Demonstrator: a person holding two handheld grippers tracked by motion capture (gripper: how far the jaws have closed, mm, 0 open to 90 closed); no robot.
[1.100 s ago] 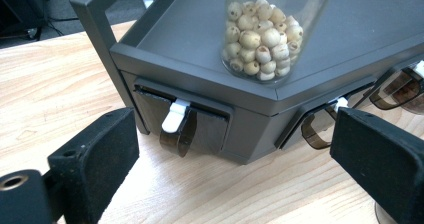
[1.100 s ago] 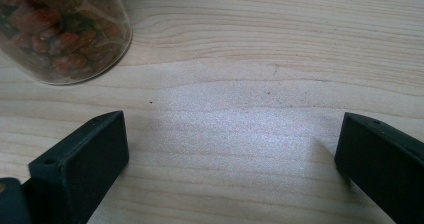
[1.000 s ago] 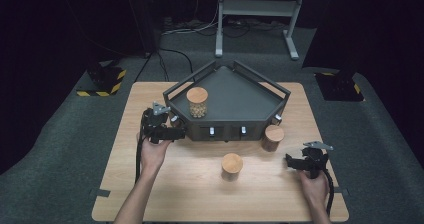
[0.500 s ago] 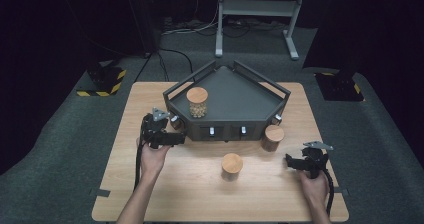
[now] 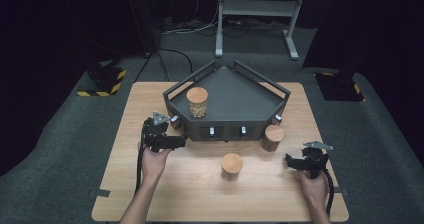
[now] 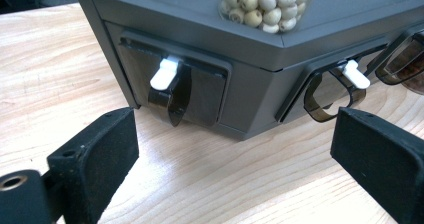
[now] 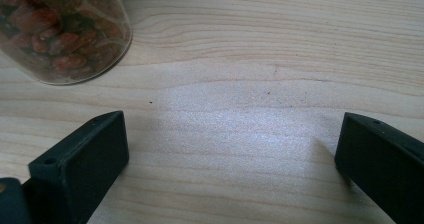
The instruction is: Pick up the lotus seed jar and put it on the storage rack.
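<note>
Left gripper (image 5: 175, 140): jaws wide apart, nothing between them, pointing right at the near-left face of the dark tray (image 5: 235, 101), just short of its white latch (image 6: 165, 74). Left hand (image 5: 152, 161) low on the table (image 5: 150, 194), forearm coming from the near edge. Right gripper (image 5: 295, 161): jaws spread, empty, resting near-right, aimed left toward the jar of reddish bits (image 7: 55, 31).

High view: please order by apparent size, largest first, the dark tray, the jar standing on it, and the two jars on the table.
1. Dark tray, clearly largest.
2. Jar on the tray, which looks tallest of the jars.
3. Jar in the table's middle and jar by the tray's right corner: they look alike, so I do not rank them.
</note>
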